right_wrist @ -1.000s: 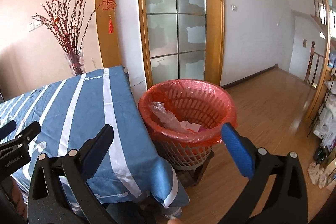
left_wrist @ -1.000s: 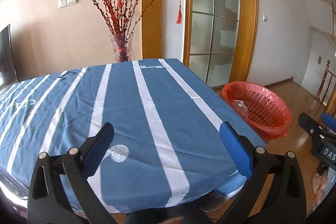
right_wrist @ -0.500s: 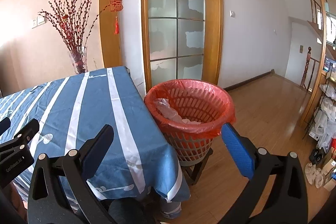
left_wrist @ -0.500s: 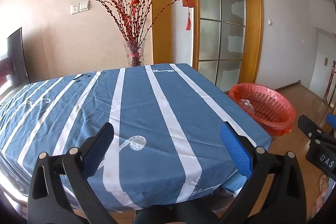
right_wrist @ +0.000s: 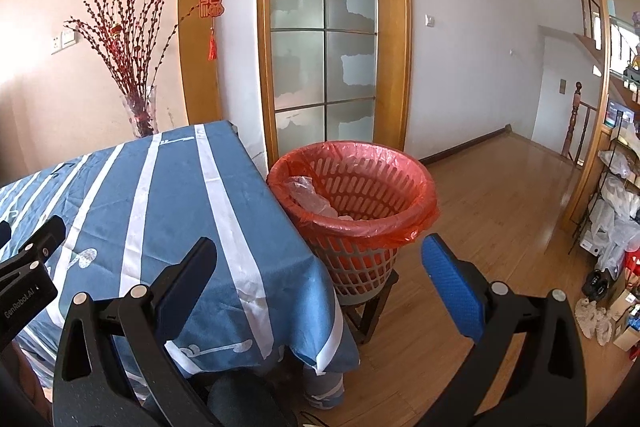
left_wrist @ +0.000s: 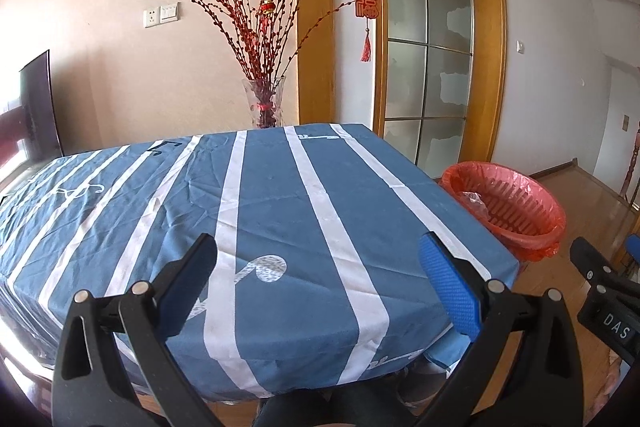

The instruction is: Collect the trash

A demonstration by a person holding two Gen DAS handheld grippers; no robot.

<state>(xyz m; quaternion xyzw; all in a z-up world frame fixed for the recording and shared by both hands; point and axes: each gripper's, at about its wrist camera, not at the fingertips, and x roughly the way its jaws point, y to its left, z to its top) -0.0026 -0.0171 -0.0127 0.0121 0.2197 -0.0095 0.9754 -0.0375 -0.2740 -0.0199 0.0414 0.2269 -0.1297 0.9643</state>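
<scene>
A red-lined basket bin [right_wrist: 356, 211] stands on a small stool beside the table's right edge; it also shows in the left wrist view [left_wrist: 508, 207]. Crumpled clear plastic [right_wrist: 310, 197] lies inside it. My left gripper [left_wrist: 320, 279] is open and empty, held above the near edge of the blue striped tablecloth [left_wrist: 272, 211]. My right gripper [right_wrist: 320, 279] is open and empty, held in front of the bin at the table's corner. No trash shows on the cloth.
A glass vase of red branches [left_wrist: 266, 103] stands behind the table's far edge. A glass door [right_wrist: 324, 47] is behind the bin. Wooden floor [right_wrist: 500, 195] stretches right; a rack with bags [right_wrist: 616, 211] stands at the far right.
Both grippers have pulled back and tilted up a little; the table and bin sit lower and farther in view. Both stay open and empty.
</scene>
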